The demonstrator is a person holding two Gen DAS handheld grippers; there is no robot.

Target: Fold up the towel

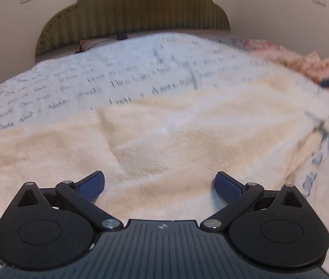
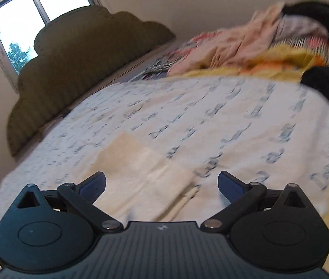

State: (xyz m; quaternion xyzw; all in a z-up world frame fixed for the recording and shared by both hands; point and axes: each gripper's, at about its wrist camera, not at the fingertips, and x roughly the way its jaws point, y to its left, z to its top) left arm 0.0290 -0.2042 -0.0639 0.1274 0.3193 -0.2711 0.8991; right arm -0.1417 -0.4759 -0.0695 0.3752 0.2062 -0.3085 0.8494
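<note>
Bedroom walls, pale and plain, surround a bed [image 1: 48,79] covered by a white sheet printed with dark handwriting. From the left wrist view, the left gripper [image 1: 159,184] sits at six o'clock with its blue-padded jaws spread wide and nothing between them. Just beyond it, filling the middle of the view, lies the cream towel [image 1: 164,134], fluffy and lightly creased, spread over the sheet. At twelve o'clock stands an olive scalloped headboard [image 1: 131,11].

From the right wrist view, which is tilted and blurred, the right gripper [image 2: 162,183] is likewise released, jaws wide apart and empty. Between and just past them, the towel [image 2: 141,174] shows layered edges lying on the sheet. A heap of clothes [image 2: 257,44] lies at one o'clock, a window [image 2: 24,11] at eleven.
</note>
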